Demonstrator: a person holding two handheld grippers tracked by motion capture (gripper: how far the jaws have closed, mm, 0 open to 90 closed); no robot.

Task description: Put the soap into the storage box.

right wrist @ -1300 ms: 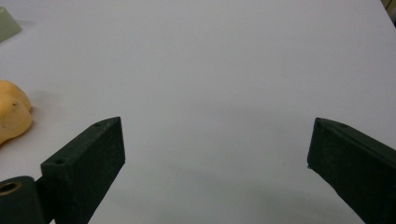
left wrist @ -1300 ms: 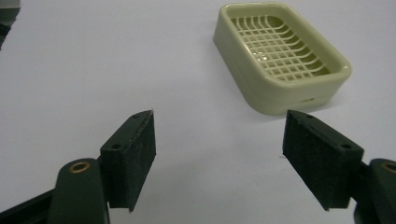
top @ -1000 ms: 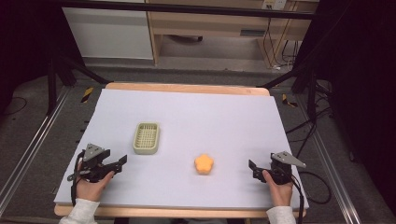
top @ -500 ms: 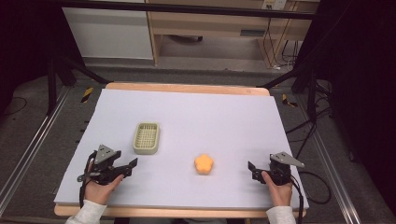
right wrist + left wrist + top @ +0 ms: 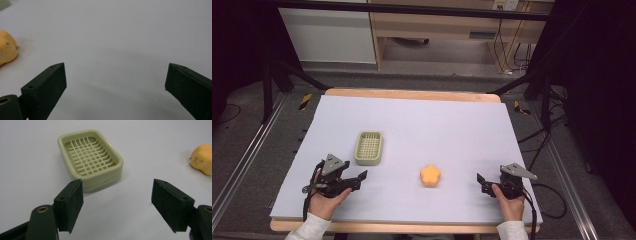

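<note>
Left gripper (image 5: 116, 203) jaws spread wide, nothing between them, aimed at pale green soap dish (image 5: 91, 157) just ahead. Dish sits upright, left of worktop (image 5: 422, 120) centre, grid insert empty. Right gripper (image 5: 116, 93) jaws also spread, empty, near front right edge. Orange flower-shaped piece (image 5: 430, 175) lies between both grippers, apart from dish, toward front edge.

One pale green soap dish (image 5: 368, 148), one orange flower-shaped sponge (image 5: 430, 176) and two hand-held tools sat on the counter (image 5: 452, 120).
</note>
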